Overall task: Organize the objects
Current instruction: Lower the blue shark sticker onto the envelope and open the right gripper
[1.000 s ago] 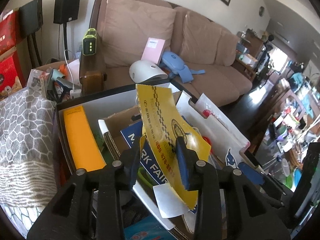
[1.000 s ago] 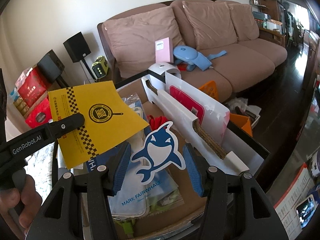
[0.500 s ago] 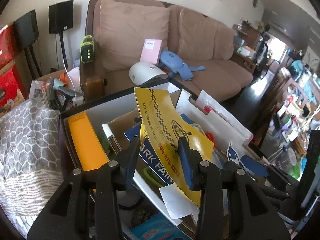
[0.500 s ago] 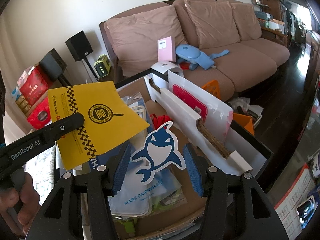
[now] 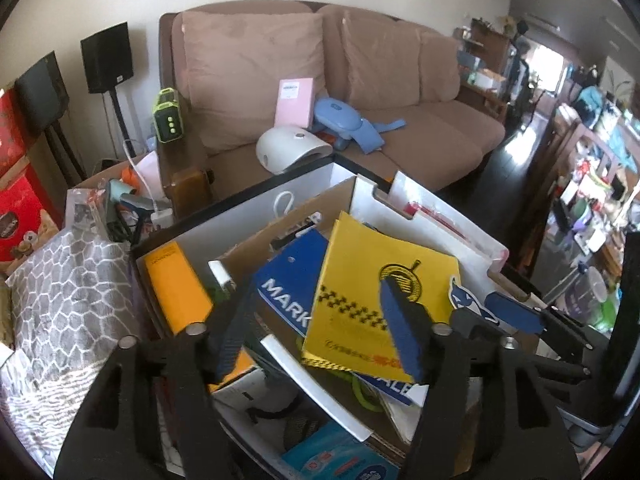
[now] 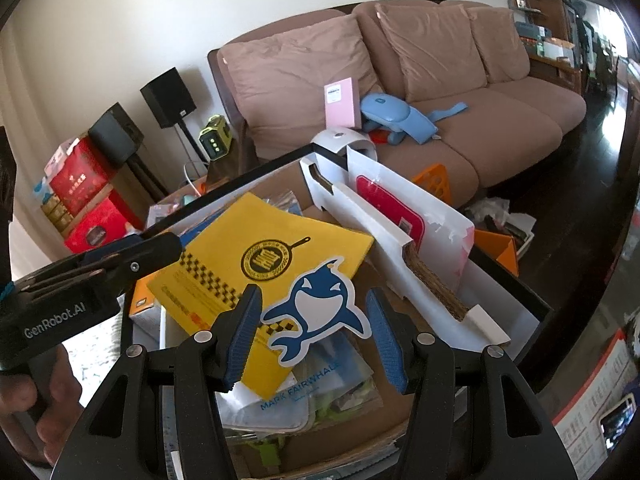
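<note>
Lower centre of frame: yellow booklet (image 5: 372,300) lying flat in box (image 5: 256,208) between left tool (image 5: 316,328), jaws opening, unclamped. Right tool (image 6: 312,332) open around whale card (image 6: 316,304). Brown sofa (image 6: 440,92) behind.

The left tool (image 5: 320,332) points steeply downward with its jaws opening and its pads pressing on nothing, while the right tool (image 6: 316,336), reaching in from four o'clock of it, holds its jaws apart, and a hand (image 6: 36,408) grips the left tool's handle.
</note>
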Motion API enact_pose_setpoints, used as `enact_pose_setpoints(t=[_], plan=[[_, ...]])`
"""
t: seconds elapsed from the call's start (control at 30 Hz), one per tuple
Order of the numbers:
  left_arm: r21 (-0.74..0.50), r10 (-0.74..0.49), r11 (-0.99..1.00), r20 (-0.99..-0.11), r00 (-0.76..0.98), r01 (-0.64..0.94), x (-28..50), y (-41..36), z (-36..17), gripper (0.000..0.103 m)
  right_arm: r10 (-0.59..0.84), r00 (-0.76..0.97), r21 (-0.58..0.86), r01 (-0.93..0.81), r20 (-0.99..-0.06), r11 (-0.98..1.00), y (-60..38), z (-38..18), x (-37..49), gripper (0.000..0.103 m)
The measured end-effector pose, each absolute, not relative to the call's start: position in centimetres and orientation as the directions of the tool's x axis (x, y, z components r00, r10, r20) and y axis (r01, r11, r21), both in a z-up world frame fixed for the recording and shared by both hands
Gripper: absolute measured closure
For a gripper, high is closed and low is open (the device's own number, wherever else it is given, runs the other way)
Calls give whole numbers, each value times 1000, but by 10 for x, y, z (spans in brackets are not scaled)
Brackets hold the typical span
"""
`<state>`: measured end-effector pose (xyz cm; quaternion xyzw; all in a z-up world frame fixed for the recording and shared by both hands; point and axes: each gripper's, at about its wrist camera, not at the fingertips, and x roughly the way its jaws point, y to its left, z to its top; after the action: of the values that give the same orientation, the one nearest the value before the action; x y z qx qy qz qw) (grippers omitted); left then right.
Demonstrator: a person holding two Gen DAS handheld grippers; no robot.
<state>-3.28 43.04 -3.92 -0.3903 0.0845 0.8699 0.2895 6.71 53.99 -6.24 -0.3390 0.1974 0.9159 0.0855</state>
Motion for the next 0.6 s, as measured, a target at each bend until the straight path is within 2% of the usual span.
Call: enact_pose_setpoints(t=[0.13, 0.33, 0.6], plan=[[-117, 470, -824, -689, -552, -555, -31, 418, -28, 36, -1, -765, 326, -274, -644, -905, 540, -61, 67, 47], [-83, 454, -820, -697, -555, -566, -28, 420, -28, 36, -121, -807, 433, -178, -578, -883, 537, -54, 69, 47], [-89, 441, -830, -710, -549, -551, -31, 417, -32, 36, -262, -789, 503, -68, -555, -861, 525, -54, 61, 47]])
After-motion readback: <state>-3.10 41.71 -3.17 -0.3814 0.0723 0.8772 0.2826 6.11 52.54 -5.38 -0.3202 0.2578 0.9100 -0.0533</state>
